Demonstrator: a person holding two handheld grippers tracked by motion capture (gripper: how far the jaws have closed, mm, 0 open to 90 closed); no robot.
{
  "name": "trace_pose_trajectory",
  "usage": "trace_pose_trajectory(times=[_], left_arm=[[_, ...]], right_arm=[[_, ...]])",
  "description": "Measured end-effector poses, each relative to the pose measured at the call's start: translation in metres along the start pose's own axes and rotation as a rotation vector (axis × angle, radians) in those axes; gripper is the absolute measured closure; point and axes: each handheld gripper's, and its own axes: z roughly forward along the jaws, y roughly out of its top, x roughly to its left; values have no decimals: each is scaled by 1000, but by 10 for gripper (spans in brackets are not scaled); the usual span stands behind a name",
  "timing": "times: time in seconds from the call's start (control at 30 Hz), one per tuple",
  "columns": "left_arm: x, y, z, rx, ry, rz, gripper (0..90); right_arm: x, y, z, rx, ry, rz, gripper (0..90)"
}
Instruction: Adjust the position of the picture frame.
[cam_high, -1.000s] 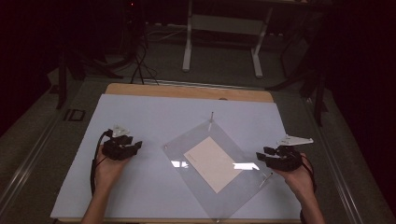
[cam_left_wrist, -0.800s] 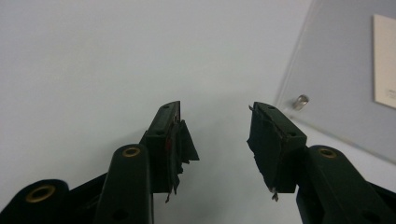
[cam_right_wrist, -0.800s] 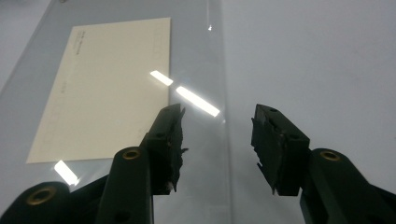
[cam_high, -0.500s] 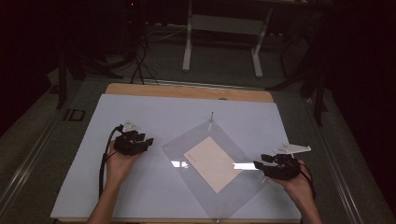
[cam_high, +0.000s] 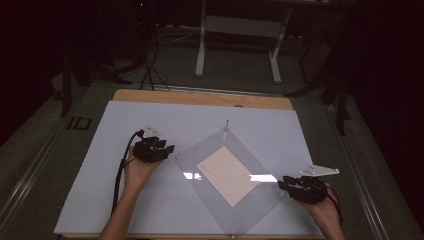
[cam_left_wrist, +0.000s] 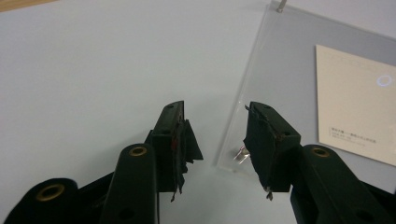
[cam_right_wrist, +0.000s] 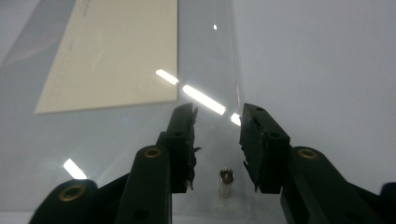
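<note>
Clear sheet: a see-through square plate (cam_high: 227, 187) lies flat on the tabletop (cam_high: 125, 200), turned like a diamond.
Card: a cream paper card (cam_high: 227, 175) lies under the middle of the clear sheet.
Pegs: a small metal peg stands at each corner of the sheet; one at the far corner (cam_high: 226, 127), one at the left corner (cam_left_wrist: 240, 155), one at the right corner (cam_right_wrist: 226, 182).
Left gripper: the left gripper (cam_high: 167, 149) is just beside the left corner of the sheet. Its jaws are apart and have just been closing a bit. In the left gripper view (cam_left_wrist: 217, 135) the corner and its peg sit between the jaws, but the pads do not press on them.
Right gripper: the right gripper (cam_high: 281, 184) is at the right corner of the sheet. Its jaws are apart and have just been closing. In the right gripper view (cam_right_wrist: 217, 135) the peg stands in the gap, and no pad touches it.
Tabletop: it is covered in pale white, with a wood edge at the far side.
</note>
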Motion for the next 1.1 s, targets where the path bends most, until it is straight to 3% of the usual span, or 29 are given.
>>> trace_pose_trajectory(times=[0.53, 0.67, 0.9, 1.1], left_arm=[[-11, 11, 26, -12, -28, 39, 544], [-16, 16, 34, -15, -31, 55, 542], [-19, 30, 51, -32, -48, 58, 548], [-29, 44, 73, -38, -70, 74, 549]], right_arm=[[-1, -29, 14, 0, -31, 46, 818], [1, -28, 14, 2, -56, 22, 836], [1, -27, 14, 4, -59, 17, 844], [-4, -22, 16, 12, -73, 8, 850]])
